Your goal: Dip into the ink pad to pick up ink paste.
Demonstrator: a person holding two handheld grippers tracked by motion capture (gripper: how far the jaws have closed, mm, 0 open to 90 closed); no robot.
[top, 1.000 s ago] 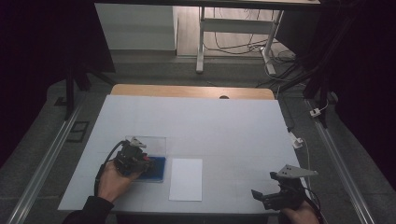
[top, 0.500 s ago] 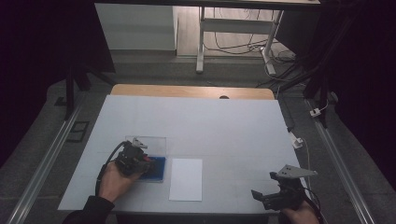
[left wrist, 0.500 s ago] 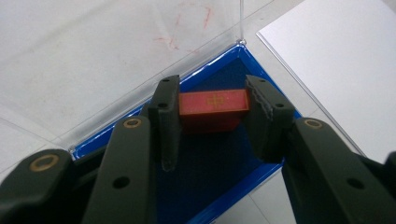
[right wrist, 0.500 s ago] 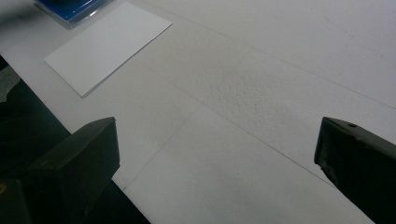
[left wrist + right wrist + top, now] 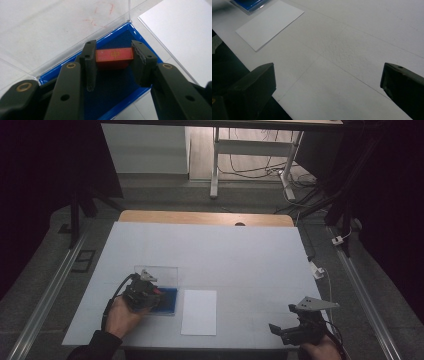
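Little is changed over the last second: the left claw is kept low inside the blue-lined tray, beside the white card. A small red block with a gold mark is bracketed by its pads, the left pad touching; whether the block is truly clamped cannot be told. A lift is judged near. The clear hinged lid stands open. The right claw is held released over the matte white tabletop.
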